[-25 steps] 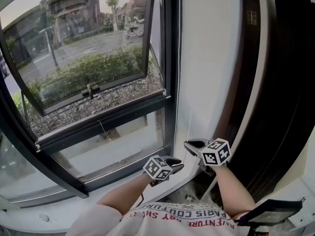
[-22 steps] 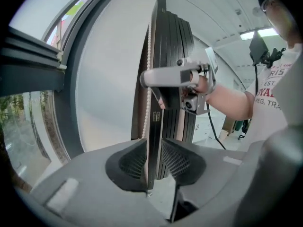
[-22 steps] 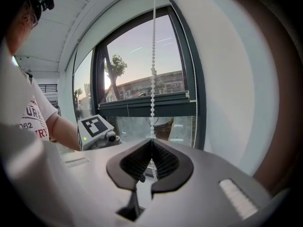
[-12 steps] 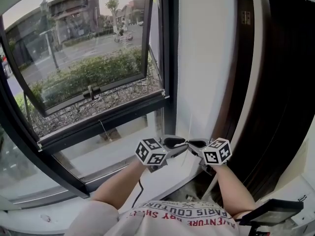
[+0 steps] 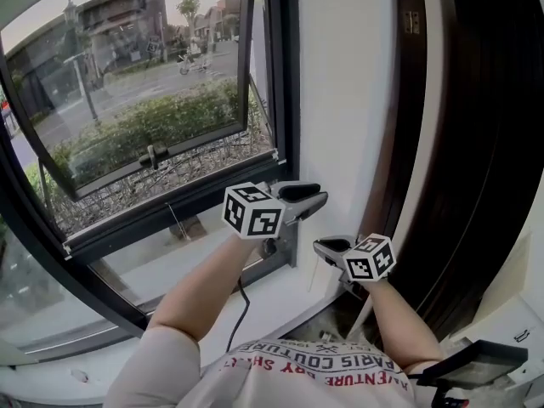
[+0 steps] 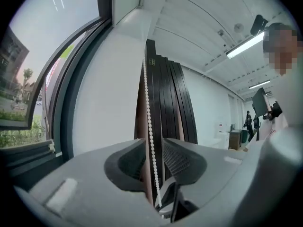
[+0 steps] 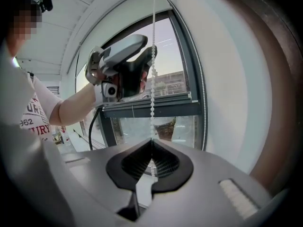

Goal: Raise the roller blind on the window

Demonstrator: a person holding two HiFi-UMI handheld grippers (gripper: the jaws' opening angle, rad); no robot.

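Left tongs (image 6: 152,150), just opened around the bead chain (image 6: 147,103) that is clamped by right tongs (image 7: 151,148), should be closed squarely higher up.

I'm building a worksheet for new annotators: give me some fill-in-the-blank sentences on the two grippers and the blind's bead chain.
The right gripper is ___ on the bead chain.
The left gripper, whose jaws have just been opening, has the chain ___ its jaws, unclamped.
The left gripper sits ___ up the chain than the right.
Missing words: shut; between; higher.
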